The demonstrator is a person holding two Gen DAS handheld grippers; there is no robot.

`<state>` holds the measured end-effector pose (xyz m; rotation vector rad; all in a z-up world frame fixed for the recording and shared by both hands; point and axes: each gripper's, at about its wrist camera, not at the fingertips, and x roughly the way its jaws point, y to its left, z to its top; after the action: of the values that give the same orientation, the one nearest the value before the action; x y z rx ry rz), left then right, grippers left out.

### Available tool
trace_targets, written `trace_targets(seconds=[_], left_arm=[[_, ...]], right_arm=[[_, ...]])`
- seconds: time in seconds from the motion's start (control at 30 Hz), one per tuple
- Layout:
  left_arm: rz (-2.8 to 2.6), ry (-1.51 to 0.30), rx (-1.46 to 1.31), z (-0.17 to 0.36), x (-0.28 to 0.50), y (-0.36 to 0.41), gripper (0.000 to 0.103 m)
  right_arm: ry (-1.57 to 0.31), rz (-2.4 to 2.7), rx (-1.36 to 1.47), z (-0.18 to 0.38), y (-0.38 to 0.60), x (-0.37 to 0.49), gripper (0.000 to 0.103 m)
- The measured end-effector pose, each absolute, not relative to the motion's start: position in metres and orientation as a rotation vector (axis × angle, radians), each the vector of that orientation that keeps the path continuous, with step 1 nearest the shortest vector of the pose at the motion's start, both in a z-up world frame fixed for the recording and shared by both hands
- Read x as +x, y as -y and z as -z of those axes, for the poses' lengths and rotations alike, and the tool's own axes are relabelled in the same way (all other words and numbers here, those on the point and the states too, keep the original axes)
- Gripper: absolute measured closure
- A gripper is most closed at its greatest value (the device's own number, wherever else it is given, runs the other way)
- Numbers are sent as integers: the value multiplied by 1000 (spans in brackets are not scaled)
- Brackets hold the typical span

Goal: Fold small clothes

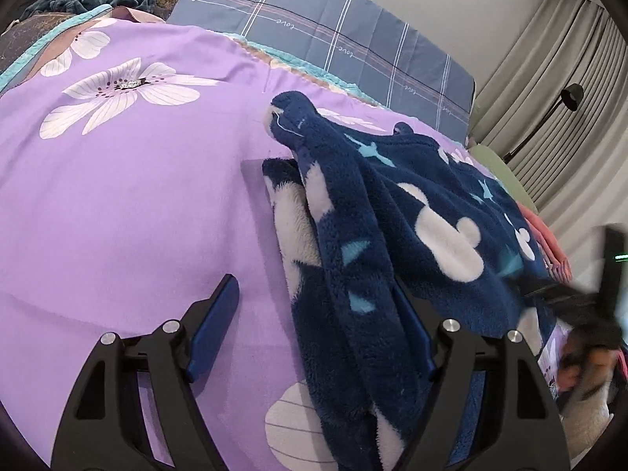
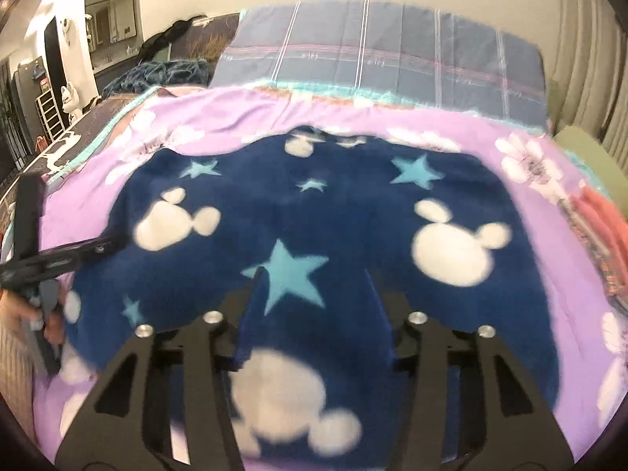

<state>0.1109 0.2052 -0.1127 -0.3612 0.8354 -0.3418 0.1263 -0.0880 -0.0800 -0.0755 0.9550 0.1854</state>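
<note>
On purple bedspread (image 1: pixel 117 204), one navy fleece garment (image 2: pixel 314 216); bare cloth toward nine o'clock. Left gripper (image 1: pixel 322 314) open; right gripper (image 2: pixel 314 286) indeterminate.

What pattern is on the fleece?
Navy fleece with white mouse heads and light-blue stars; right wrist view.

My left gripper (image 1: pixel 314 337) points downward with its fingers (image 1: pixel 219 314) spread wide, the left one bare, the other hidden behind fleece. My right gripper (image 2: pixel 314 298) tilts down more steeply, fingers (image 2: pixel 257 282) closer together with cloth between them; the blur leaves me unsure they press it. My left hand (image 2: pixel 27 318) wraps its handle at that view's edge.
</note>
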Motion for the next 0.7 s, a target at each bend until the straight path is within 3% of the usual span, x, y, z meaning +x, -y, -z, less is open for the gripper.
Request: trace_targets(seconds=[0.03, 0.13, 0.23, 0.33, 0.43, 0.47, 0.6, 0.7], left_arm=[[342, -836, -356, 113, 112, -205, 23], [347, -837, -359, 113, 113, -204, 23], [359, -835, -380, 115, 113, -207, 22], [358, -832, -376, 115, 113, -207, 22], [361, -828, -377, 115, 112, -206, 22], [359, -827, -374, 115, 112, -206, 22], [358, -825, -374, 114, 112, -206, 21], [358, -821, -373, 114, 111, -206, 21]], right_arm=[[-989, -199, -24, 102, 93, 135, 56], [-998, -183, -9, 86, 92, 134, 57], [-959, -213, 76, 50, 96, 146, 69], [-881, -176, 39, 32, 88, 169, 64], [-1076, -136, 27, 93, 84, 216, 58], [-1049, -142, 45, 105, 86, 219, 58], [-1081, -119, 42, 75, 78, 218, 58], [-986, -126, 53, 39, 73, 226, 58]])
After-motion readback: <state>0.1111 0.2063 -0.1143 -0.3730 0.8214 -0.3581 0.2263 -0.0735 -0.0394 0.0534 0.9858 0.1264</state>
